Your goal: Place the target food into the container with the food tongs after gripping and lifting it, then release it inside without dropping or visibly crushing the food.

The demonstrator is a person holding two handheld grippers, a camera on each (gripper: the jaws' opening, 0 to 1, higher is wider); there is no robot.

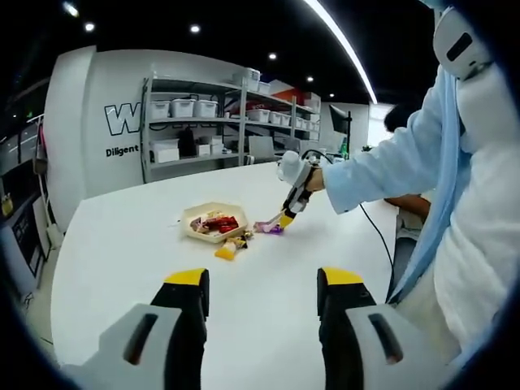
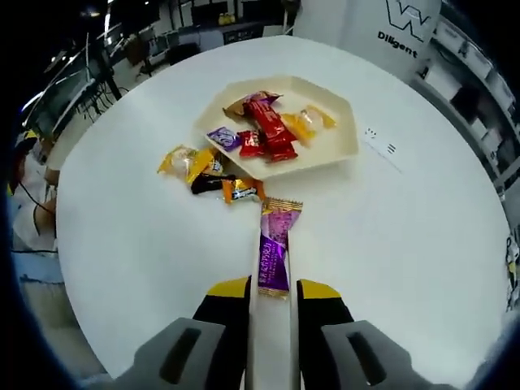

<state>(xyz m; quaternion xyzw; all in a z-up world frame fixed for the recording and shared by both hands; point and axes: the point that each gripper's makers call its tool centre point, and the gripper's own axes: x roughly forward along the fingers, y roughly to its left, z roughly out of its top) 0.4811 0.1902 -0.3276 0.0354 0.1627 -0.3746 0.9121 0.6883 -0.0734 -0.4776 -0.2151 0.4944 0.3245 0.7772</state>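
Candy in a purple wrapper lies lengthwise on white tongs that run forward from the right gripper, just short of the cream hexagonal tray. The right gripper's yellow-tipped jaws are clenched on the tongs, one arm of the tongs against each jaw. The purple candy's far end almost touches an orange-and-brown sweet, one of a few loose sweets on the white table beside the tray's near edge. Inside the tray lie red, purple and orange wrapped candies.

In the left gripper view, the tray sits mid-table with the person's gloved hand to its right, reaching toward it. The left gripper hangs well back from the tray, its jaws released and apart with bare table between them. Shelves with white bins stand behind the tray.
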